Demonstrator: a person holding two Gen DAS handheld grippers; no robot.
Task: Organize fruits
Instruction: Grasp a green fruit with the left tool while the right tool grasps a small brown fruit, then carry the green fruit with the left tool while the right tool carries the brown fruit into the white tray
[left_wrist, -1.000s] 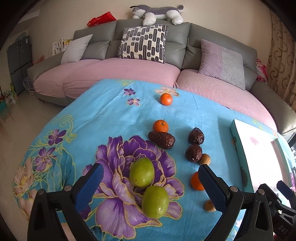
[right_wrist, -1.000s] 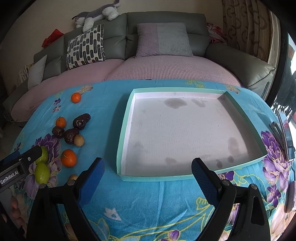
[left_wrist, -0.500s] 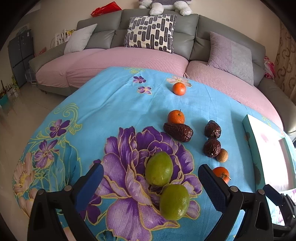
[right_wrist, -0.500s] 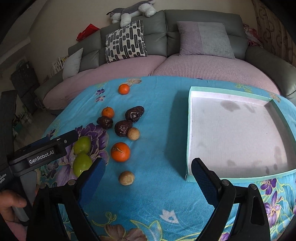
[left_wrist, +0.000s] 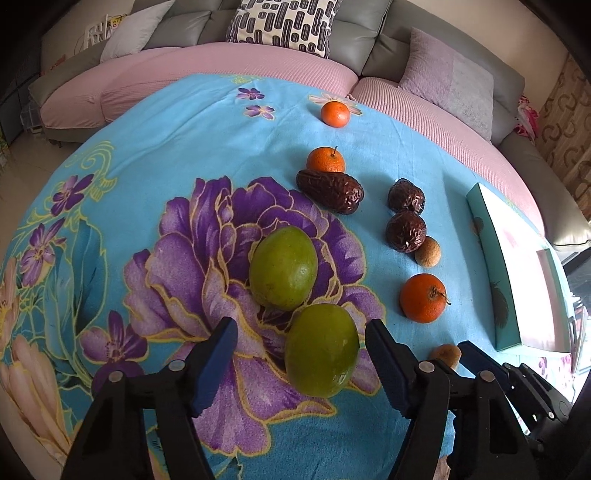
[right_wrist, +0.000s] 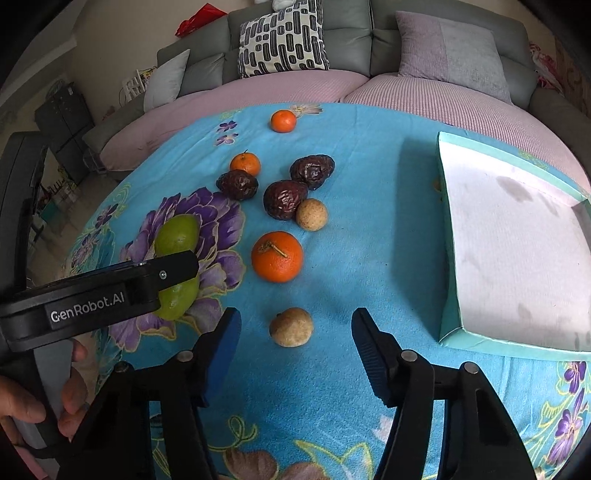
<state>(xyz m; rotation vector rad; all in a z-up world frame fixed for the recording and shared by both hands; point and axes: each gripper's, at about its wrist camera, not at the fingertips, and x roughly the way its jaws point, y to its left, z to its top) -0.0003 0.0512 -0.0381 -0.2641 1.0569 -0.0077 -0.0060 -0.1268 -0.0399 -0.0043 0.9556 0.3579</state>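
Left gripper (left_wrist: 299, 356): jaws standing wide, holding nothing, bracketing the near mango (left_wrist: 322, 350), which is lying nearer the right jaw, long axis pointing away.
Right gripper (right_wrist: 295, 341): jaws gaping, empty; a longan (right_wrist: 291, 327) is sitting between the tips.
Beyond: orange (right_wrist: 277, 256) lying ahead.
Tray (right_wrist: 448, 258): waiting empty, right of the jaws.

Fruits (right_wrist: 277, 256) scattered on tablecloth (right_wrist: 354, 206), tray (right_wrist: 509, 251) to their right, sofa (right_wrist: 369, 74) behind table
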